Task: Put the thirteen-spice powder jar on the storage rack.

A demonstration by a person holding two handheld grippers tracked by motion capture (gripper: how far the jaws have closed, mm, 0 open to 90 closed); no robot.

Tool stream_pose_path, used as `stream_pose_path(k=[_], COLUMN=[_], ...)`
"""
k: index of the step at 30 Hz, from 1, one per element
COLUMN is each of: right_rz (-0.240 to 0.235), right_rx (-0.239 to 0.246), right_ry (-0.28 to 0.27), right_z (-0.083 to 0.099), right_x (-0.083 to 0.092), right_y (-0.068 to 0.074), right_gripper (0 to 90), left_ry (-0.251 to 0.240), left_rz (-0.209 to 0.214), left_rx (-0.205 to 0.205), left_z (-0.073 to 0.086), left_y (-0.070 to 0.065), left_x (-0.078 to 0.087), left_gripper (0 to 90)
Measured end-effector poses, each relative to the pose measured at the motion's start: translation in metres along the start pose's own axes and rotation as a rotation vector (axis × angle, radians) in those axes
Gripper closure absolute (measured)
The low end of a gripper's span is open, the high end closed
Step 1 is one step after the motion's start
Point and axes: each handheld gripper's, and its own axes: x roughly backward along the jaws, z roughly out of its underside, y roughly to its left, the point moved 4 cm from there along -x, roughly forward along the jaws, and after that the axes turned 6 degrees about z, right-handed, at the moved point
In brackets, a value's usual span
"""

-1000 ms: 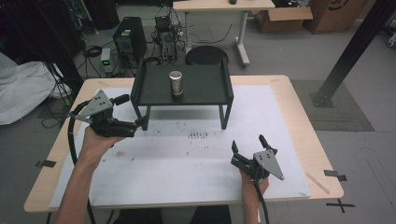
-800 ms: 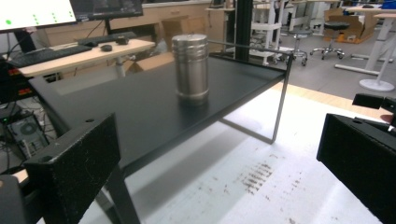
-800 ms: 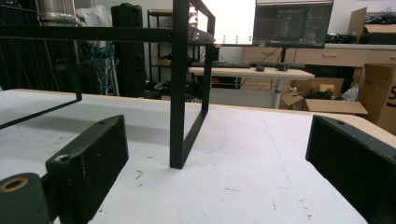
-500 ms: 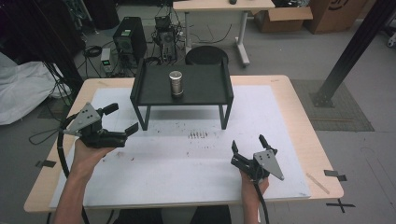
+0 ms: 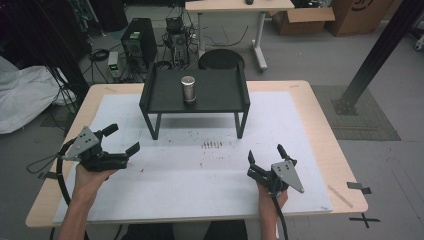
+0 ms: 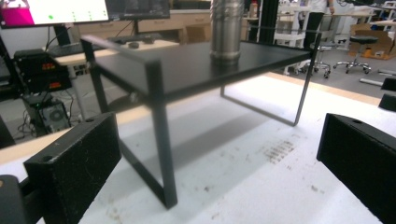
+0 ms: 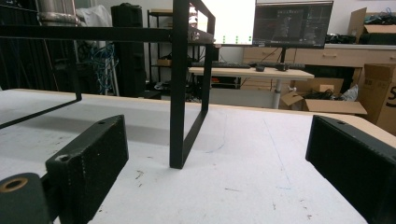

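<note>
The steel can [image 5: 188, 89] stands upright, long axis vertical, on the black stand [image 5: 220, 97], well ahead of both sets of fingers. The left gripper [image 5: 122, 139] and right gripper [image 5: 266, 157] are spread wide, gripping nothing, low over open white counter [image 5: 200, 175] before the stand's legs.

I see even overhead light | soft shadow under the black stand [image 5: 195, 92] on the bench [image 5: 300, 150] | near jaws blurred | background dim
</note>
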Motion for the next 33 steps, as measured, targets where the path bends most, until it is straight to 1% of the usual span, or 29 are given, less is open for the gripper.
stream_pose_path(k=[2, 4, 7, 10, 14, 16, 21, 24, 26, 29, 33], right_rz=[0.000, 0.000, 0.000, 0.000, 0.000, 0.000, 0.000, 0.000, 0.000, 0.000, 0.000], right_rx=[0.000, 0.000, 0.000, 0.000, 0.000, 0.001, 0.001, 0.001, 0.001, 0.002, 0.001], right_ry=[0.000, 0.000, 0.000, 0.000, 0.000, -0.001, -0.001, -0.001, 0.000, 0.000, 0.001], right_z=[0.000, 0.000, 0.000, 0.000, 0.000, 0.000, 0.000, 0.000, 0.000, 0.000, 0.000], right_x=[0.000, 0.000, 0.000, 0.000, 0.000, 0.000, 0.000, 0.000, 0.000, 0.000, 0.000], right_y=[0.000, 0.000, 0.000, 0.000, 0.000, 0.000, 0.000, 0.000, 0.000, 0.000, 0.000], right_gripper=[5.5, 5.5, 5.5, 5.5, 5.5, 5.5, 5.5, 5.5, 5.5, 5.5, 5.5], left_ry=[0.003, -0.005, -0.014, -0.012, -0.014, -0.025, -0.028, -0.056, -0.077, -0.080, -0.077], left_rz=[-0.012, -0.025, -0.037, -0.048, -0.063, -0.069, -0.087, -0.101, -0.111, -0.129, -0.148], left_rx=[0.003, -0.001, 0.014, 0.023, 0.004, 0.006, 0.003, 0.005, 0.018, 0.029, 0.028], left_z=[0.006, 0.012, 0.021, 0.029, 0.039, 0.043, 0.054, 0.061, 0.065, 0.072, 0.079], left_y=[0.002, 0.004, 0.007, 0.009, 0.012, 0.013, 0.016, 0.017, 0.018, 0.020, 0.022], left_x=[0.002, 0.004, 0.007, 0.009, 0.012, 0.013, 0.017, 0.019, 0.020, 0.022, 0.023], left_gripper=[0.3, 0.3, 0.3, 0.2, 0.3, 0.3, 0.4, 0.5, 0.5, 0.5, 0.5])
